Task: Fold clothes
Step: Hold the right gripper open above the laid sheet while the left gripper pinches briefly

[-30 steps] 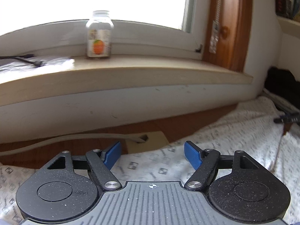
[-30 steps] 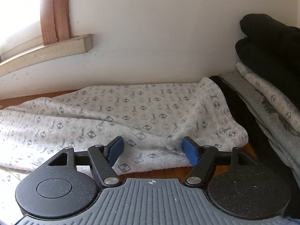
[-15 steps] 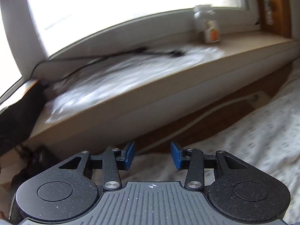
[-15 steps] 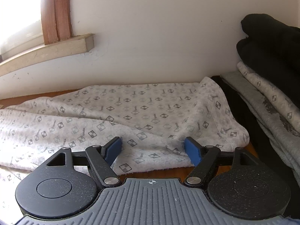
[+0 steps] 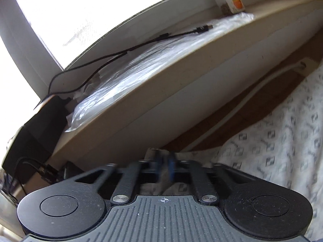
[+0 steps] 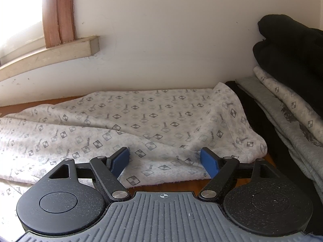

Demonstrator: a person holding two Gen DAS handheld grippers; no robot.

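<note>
Left gripper [image 5: 164, 166] tilted, blue fingers drawn nearly together over a bit of the patterned garment [image 6: 141, 125]; the tips are blurred, so whether cloth is actually pinched I cannot tell. The garment, white with small checked diamonds, lies spread and rumpled across the wooden table [image 6: 269, 158] below the windowsill [image 5: 181, 74]. Right gripper [image 6: 165, 159] sits low at the near hem of the garment, fingers spread wide, one blue pad [image 6: 121, 159] to each side of a fold, nothing held. On the sill: a crinkled plastic sheet [image 5: 141, 66], a black cable [image 5: 129, 50], a jar with an orange label [image 5: 230, 0]. A stack of folded clothes [image 6: 292, 100] sits just right of the garment, dark pieces on top.
</note>
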